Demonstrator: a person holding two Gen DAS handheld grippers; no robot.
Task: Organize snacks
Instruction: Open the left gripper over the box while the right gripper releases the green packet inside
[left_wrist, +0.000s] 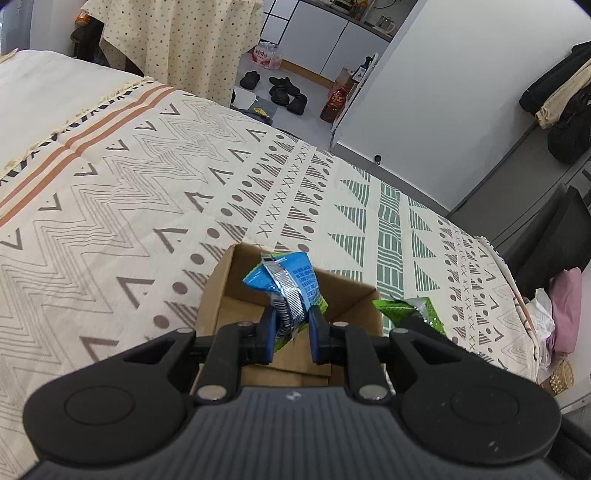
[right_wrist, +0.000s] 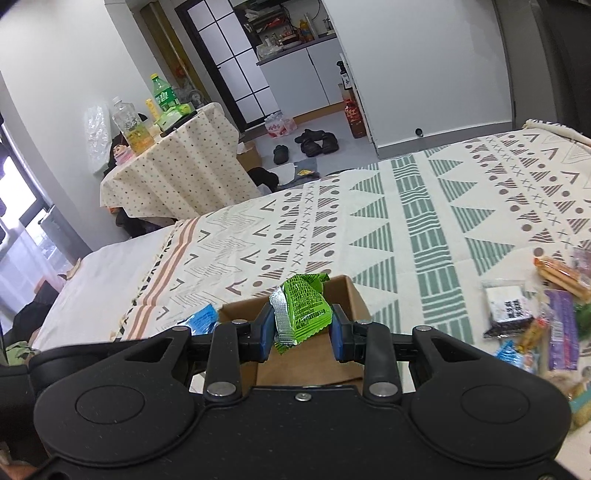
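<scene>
Left wrist view shows the left gripper (left_wrist: 291, 328) at lower centre of the frame, its blue pads clamped on a blue snack packet (left_wrist: 286, 286) with a silver crimped seam. The packet stands up between the fingers, over the open cardboard box (left_wrist: 218, 295) that rests on the patterned bedspread (left_wrist: 147, 184). At the right of the box, a green snack packet (left_wrist: 410, 308) pokes into the frame.

Right wrist view has the right gripper (right_wrist: 303, 328) at lower centre, its pads gripping that green snack packet (right_wrist: 303, 306), which is crumpled and tilted, above the same cardboard box (right_wrist: 351, 295). A corner of the blue snack packet (right_wrist: 201, 319) shows at the left of the box. At the right edge of the frame a loose pile of snacks (right_wrist: 546, 314) lies on the bedspread (right_wrist: 424, 221), well apart from the box. In the upper left, a draped side table (right_wrist: 177, 173) carries bottles.
</scene>
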